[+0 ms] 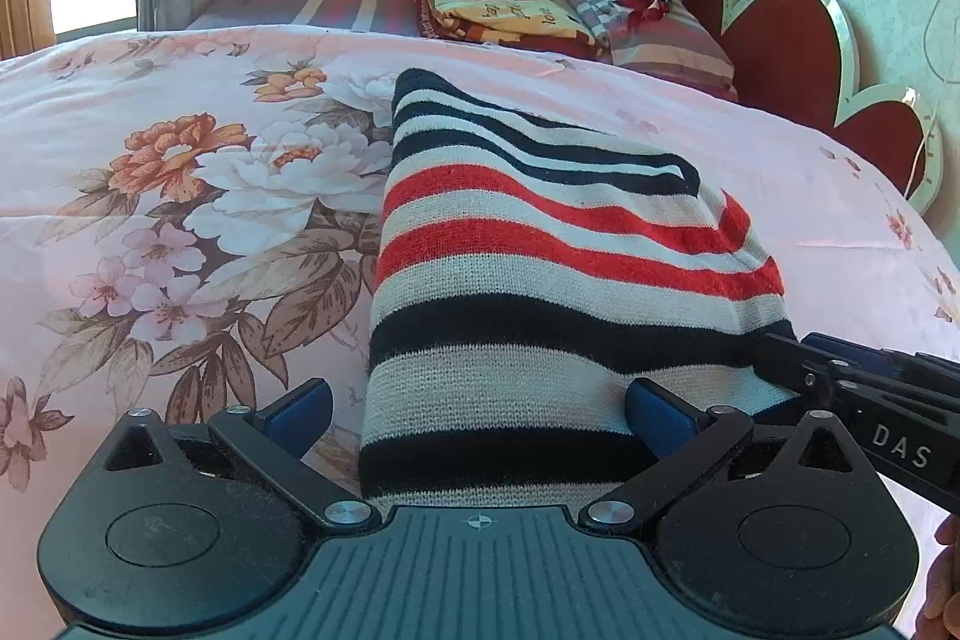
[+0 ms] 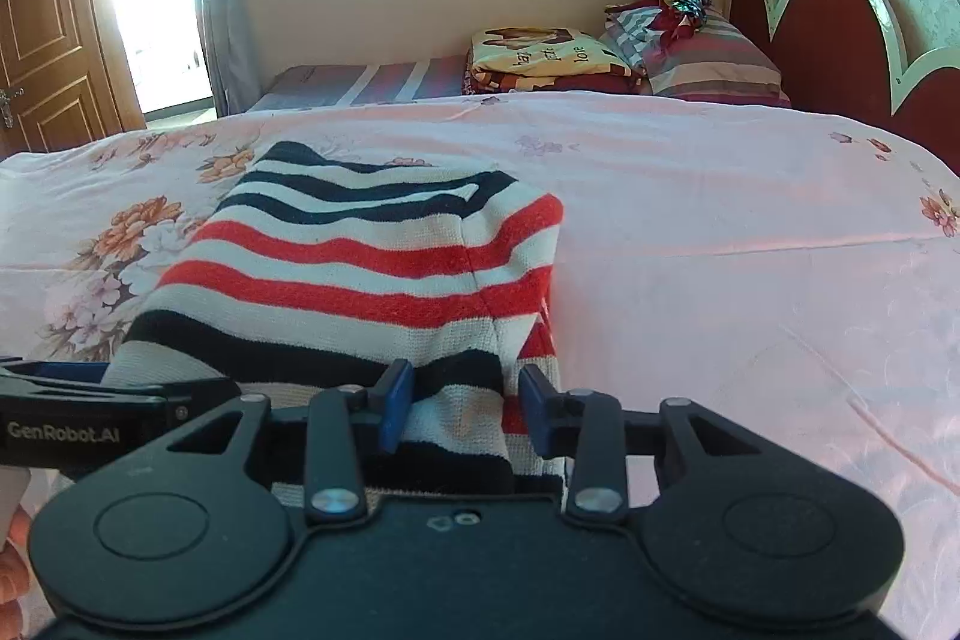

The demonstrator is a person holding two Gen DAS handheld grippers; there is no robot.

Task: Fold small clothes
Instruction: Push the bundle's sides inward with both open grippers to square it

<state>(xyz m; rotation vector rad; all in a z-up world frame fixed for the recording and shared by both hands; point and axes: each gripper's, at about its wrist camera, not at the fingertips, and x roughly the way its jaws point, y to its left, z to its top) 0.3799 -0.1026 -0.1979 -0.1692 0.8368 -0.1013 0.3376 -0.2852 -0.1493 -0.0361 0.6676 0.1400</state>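
Our left gripper (image 1: 480, 418) sits spread wide around the striped sweater's (image 1: 540, 268) near hem. Our right gripper (image 2: 465, 400) straddles its right near corner on the bed (image 2: 720, 232); whether it pinches, we can't tell.

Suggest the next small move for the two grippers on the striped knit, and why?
Probably close both grippers on the near hem. The left gripper is wide open astride the striped knit, and the right gripper is partly open around the hem's right corner, so neither has a firm pinch yet. The garment lies flat on the floral bedspread, ready to be folded away.
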